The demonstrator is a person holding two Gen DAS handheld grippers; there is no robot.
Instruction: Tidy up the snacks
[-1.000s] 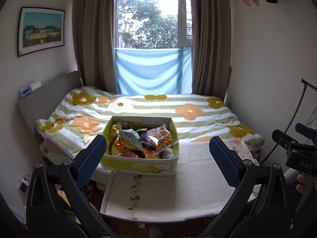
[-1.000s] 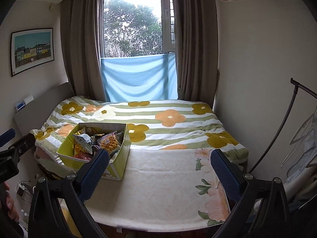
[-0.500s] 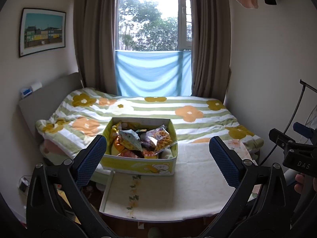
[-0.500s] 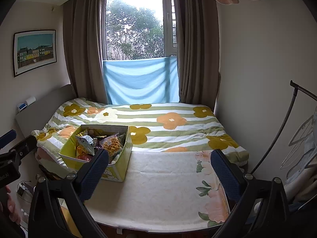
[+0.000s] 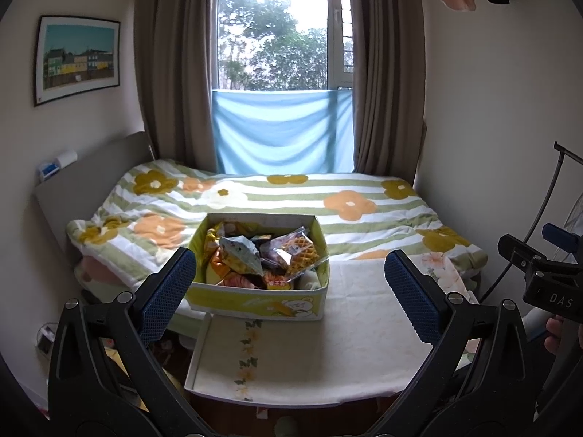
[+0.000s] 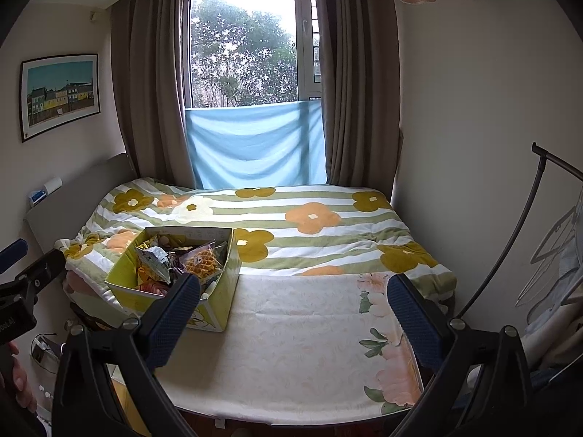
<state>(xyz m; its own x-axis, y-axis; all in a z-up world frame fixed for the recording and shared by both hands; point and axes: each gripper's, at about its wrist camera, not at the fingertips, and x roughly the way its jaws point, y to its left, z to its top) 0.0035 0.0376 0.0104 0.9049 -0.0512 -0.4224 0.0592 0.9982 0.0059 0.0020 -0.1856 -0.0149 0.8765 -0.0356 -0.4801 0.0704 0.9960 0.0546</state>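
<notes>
A yellow-green cardboard box stands at the back left of a cloth-covered table, against the bed. It is heaped with snack packets, among them a clear bag of waffles and a grey foil pack. In the right wrist view the same box sits left of centre. My left gripper hangs open in front of the box, well short of it, with nothing between its blue pads. My right gripper is open too, over the bare cloth to the right of the box.
A bed with a flowered striped quilt runs behind the table up to the window. A clothes rack with hangers stands at the right wall. Clutter lies on the floor at the left. Each view shows the other gripper and a hand at its edge.
Both views have shifted slightly, and the box sits a touch lower in the frame. Both grippers stay open and hold nothing.
</notes>
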